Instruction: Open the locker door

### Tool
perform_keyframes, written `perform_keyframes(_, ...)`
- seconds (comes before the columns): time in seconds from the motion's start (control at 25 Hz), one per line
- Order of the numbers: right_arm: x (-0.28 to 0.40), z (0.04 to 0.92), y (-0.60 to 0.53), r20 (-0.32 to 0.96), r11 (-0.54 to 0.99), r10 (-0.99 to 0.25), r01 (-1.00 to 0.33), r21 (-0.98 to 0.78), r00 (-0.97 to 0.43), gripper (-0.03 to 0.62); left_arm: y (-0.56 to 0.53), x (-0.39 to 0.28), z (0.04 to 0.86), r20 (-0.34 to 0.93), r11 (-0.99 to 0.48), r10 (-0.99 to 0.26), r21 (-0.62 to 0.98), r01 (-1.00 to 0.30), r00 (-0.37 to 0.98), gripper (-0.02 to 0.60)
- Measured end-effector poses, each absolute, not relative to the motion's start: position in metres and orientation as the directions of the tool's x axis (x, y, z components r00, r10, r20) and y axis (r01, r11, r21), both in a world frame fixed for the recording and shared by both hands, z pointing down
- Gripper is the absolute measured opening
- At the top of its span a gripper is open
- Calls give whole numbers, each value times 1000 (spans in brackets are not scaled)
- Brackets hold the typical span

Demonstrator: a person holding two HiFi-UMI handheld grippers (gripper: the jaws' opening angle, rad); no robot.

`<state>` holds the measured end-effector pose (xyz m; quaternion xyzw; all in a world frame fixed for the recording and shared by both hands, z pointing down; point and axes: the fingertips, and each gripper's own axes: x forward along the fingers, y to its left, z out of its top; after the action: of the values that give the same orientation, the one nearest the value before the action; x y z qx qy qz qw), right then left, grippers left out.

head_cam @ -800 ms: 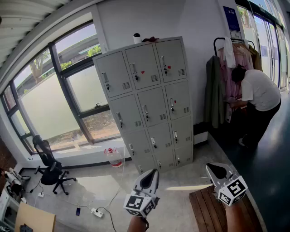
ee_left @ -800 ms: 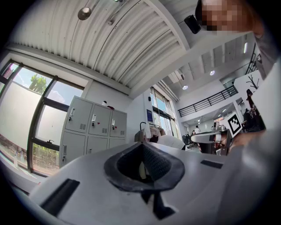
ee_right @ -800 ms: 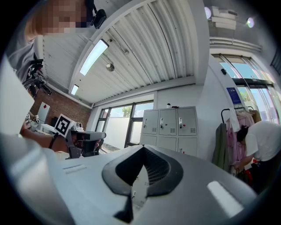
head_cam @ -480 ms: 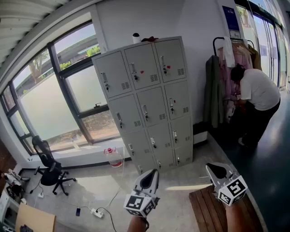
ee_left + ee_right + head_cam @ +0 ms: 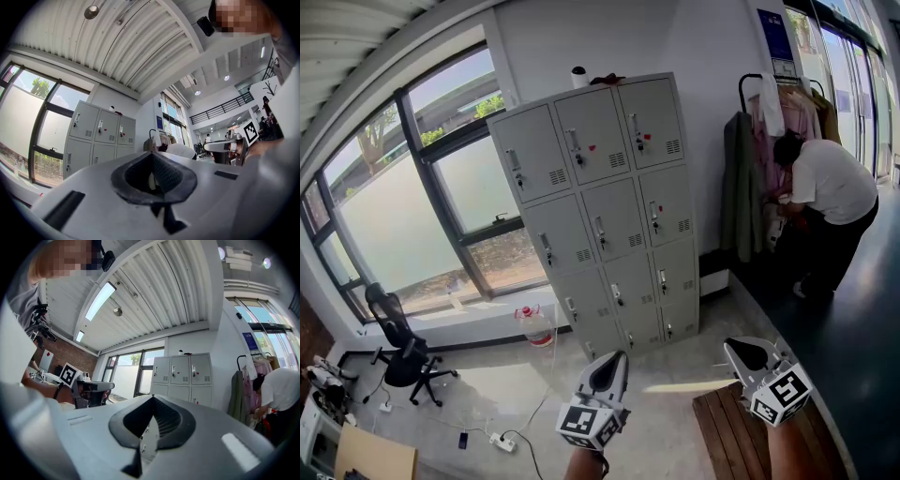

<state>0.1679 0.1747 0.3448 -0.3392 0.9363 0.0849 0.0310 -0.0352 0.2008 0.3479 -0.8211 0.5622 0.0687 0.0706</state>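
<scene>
Left claw (image 5: pixel 613 360) and right claw (image 5: pixel 736 349), both closed and empty, still hang far from the locker (image 5: pixel 600 202), so no door is open yet.

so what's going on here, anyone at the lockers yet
Not yet. Someone holds the left gripper and right gripper, both shut and empty, well short of the grey locker cabinet. All its doors look closed. A second person bends at the clothes rack to its right.
</scene>
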Motion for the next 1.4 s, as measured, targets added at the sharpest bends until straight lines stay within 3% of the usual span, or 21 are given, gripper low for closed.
perform_keyframes(0.92, 114, 356, 157, -139, 719, -673, -687, 104, -726, -6, 185, -100, 364, -175, -416, -893, -30, -909, 414, 6)
perform_keyframes(1.4, 104, 373, 62, -125, 715, -682, -693, 93, -721, -6, 94, -108, 383, -169, -424, -891, -23, -906, 421, 6)
